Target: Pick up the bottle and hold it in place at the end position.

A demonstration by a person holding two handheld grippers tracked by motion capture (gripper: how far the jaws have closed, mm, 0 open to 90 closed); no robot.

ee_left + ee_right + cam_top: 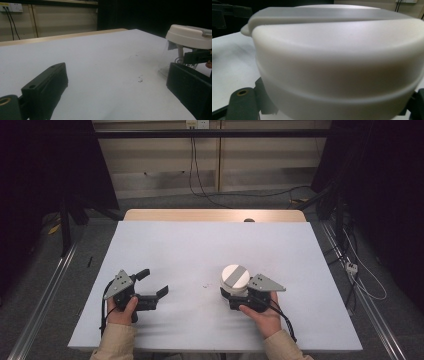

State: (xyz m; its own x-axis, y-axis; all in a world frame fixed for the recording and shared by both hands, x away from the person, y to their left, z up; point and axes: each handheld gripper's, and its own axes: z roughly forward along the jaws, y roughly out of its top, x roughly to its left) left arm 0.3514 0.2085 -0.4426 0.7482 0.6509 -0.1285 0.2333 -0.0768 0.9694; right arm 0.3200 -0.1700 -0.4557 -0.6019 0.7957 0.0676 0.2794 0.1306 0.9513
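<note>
Seen from above: a white rectangular tabletop [200,250] with a pale wooden edge at the far side.

Right of centre, near the front: a round container with a clear plastic body and a cream-white lid crossed by a grey bar [235,277], standing upright on the table.

Directly behind it on the person's side: the right gripper [234,296], black with a grey three-cornered plate on top, held in the right hand [261,316]. Jaws clamped on the container low down, under the lid, one at each side. From the right gripper view: the lid [337,50] pressed up close, with a black jaw showing at each lower corner.

Left of centre, well apart from the container: the left gripper [152,282], also black with a grey plate, held in the left hand [122,312] and aimed rightward across the table. Jaws spread wide, with bare tabletop between them. From the left gripper view: the container [186,43] off to the right, beyond the right-hand jaw, not between the jaws. A few small specks [140,80] lying on the table between the two grippers.
</note>
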